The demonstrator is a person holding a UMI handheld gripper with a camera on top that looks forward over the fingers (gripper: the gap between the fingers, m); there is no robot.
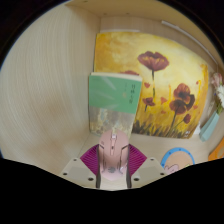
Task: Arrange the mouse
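The mouse [114, 152] sits between the gripper [114, 170] fingers, squeezed tight by both pink pads. It looks light, hard and smooth, so it could slip. Holding its two sides seems best. A book [113, 100] stands beyond.

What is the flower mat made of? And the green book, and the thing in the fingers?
Flower mat: probably soft fabric or rubber, matte, lying flat on the table with printed poppies.
Green book: paper or card cover, dull finish, flat with straight edges.
Mouse: seems smooth pale plastic, slightly glossy; it sits between the gripper pads.
Table: looks like light wood or laminate.
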